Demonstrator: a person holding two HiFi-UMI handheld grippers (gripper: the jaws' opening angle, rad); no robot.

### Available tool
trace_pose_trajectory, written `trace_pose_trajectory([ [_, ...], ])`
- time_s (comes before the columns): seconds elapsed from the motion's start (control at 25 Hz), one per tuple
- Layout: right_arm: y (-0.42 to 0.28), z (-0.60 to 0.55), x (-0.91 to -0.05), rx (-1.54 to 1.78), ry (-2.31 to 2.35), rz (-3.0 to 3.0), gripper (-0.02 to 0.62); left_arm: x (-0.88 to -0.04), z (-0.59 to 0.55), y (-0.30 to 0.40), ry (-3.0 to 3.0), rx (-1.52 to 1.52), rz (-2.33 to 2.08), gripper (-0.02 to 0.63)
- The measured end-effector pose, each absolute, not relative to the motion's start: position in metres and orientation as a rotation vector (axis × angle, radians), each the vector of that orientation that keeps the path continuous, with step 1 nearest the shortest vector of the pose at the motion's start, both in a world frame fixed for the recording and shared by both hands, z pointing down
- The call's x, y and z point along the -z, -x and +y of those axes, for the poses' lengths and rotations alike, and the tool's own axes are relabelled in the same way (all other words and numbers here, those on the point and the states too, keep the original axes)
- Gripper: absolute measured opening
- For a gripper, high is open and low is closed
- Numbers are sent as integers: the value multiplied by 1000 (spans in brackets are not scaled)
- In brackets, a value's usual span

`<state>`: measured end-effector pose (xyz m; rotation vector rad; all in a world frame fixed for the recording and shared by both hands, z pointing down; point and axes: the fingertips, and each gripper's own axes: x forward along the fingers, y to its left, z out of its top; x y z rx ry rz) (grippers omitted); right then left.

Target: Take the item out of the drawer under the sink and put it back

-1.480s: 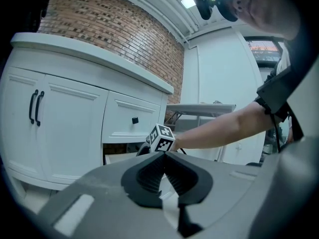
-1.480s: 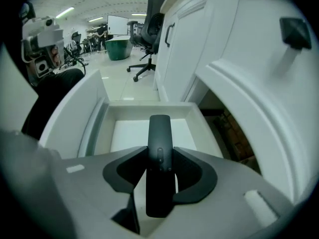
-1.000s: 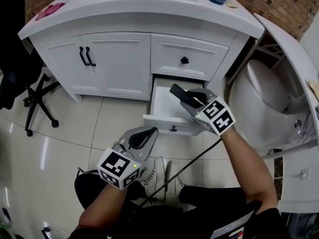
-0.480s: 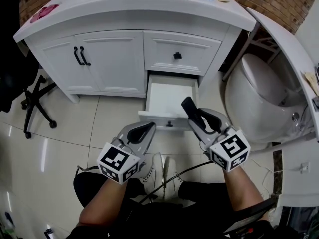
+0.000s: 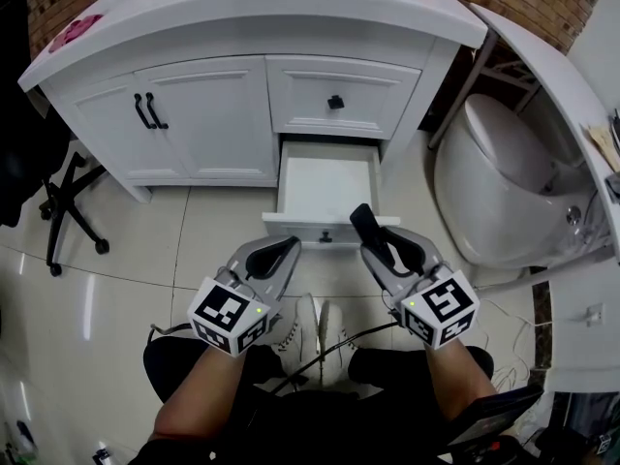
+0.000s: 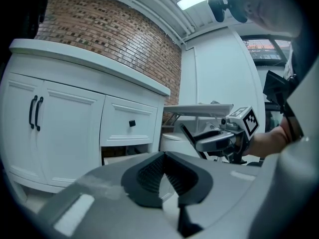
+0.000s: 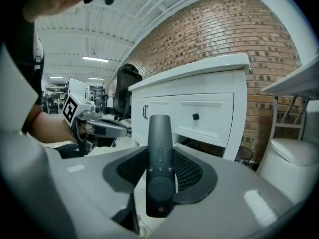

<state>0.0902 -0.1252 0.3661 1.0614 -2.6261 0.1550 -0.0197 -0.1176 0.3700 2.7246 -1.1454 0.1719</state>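
**A:** What does your right gripper [image 5: 383,250] have?

**B:** It is pinching the black remote [image 7: 159,158]. The ribbed pads press on the remote's two long sides, so your jaws stand about as far apart as the remote is wide. In the right gripper view the remote stands upright, buttons toward the camera, its far end poking out past the fingertips.

**A:** And where is that against the drawer [image 5: 325,177]?

**B:** Outside it. The drawer stands pulled out under the white vanity [image 5: 208,114], and you are holding the remote in the air just in front of the drawer's front panel, over the tiled floor [image 5: 126,298].

**A:** Your left gripper [image 5: 281,252]?

**B:** Its pads are pressed together at the tips with nothing between them. It sits beside the right one without touching it.
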Motion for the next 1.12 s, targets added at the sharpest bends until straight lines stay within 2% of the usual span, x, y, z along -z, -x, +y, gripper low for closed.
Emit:
trace_pose_trajectory([
  [1.12,-86,-116,-378,-216,-1071,-2627,167,-370,-117,17,-2736,-146,-1137,6],
])
